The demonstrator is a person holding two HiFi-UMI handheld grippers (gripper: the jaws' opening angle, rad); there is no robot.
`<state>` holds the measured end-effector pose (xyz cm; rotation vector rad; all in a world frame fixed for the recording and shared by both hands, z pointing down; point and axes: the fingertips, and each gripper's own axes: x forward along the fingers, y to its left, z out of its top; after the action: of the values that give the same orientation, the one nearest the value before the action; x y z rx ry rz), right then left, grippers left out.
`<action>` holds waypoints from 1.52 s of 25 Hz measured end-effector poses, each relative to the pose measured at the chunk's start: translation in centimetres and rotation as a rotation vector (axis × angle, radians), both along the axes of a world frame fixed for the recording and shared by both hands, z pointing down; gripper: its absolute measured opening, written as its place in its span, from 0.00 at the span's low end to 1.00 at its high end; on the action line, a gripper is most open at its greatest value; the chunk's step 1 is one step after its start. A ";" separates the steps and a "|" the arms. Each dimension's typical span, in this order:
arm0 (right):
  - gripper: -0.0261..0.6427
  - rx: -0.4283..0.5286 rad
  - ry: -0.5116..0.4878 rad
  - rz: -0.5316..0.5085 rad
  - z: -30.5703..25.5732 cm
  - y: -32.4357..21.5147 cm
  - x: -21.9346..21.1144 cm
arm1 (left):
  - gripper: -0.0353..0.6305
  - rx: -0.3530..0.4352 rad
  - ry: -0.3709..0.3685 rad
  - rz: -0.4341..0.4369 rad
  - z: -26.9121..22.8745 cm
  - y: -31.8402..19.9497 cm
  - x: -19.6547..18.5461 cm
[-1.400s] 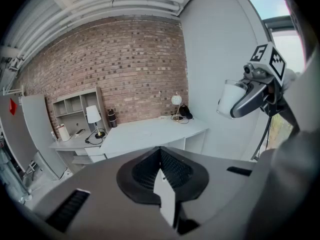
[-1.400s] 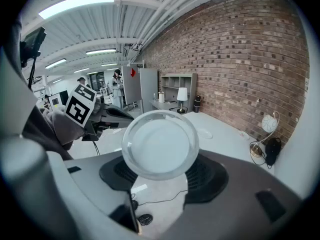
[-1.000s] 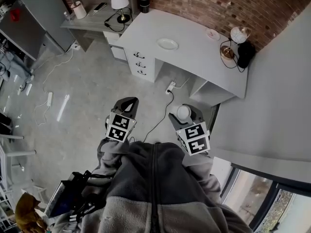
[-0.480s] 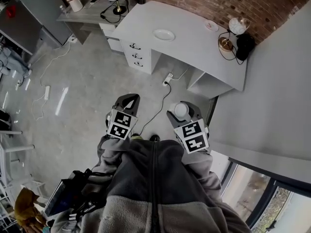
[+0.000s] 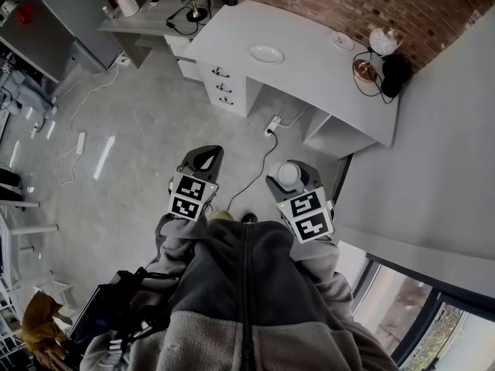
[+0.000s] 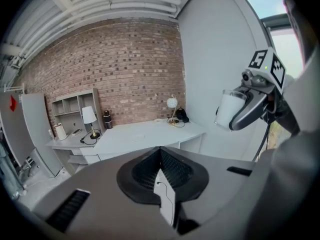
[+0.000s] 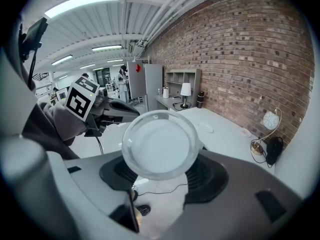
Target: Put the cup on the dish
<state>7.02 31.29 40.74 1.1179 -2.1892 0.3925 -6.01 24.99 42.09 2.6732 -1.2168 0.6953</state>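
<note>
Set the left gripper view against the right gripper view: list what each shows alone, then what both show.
Only the left gripper view: the right gripper from the side, clamped on the cup, the left gripper's own jaws together with nothing between them, and a window.
Only the right gripper view: the cup end-on between its own jaws, the left gripper from the side, and the ceiling lights.
Both: the white desk carrying the dish, the brick wall and the table lamp.
</note>
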 end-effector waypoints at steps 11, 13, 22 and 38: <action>0.42 0.006 0.001 -0.034 0.7 -0.1 0.2 | 0.06 0.008 0.134 -0.020 -2.2 0.5 -0.5; 0.42 0.002 0.005 -0.032 0.8 -0.7 0.3 | 0.06 0.011 0.143 -0.022 -2.3 0.0 -0.6; 0.42 0.014 0.021 -0.009 1.0 -5.3 -0.1 | 0.06 0.033 0.155 0.018 -2.5 -5.1 -1.1; 0.42 -0.007 0.034 0.007 1.5 -20.1 -1.0 | 0.06 0.016 0.195 0.055 -2.3 -20.5 -0.4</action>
<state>5.99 11.17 42.27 1.1210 -2.1537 0.3815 -6.45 4.51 39.76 2.7206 -1.1070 0.4205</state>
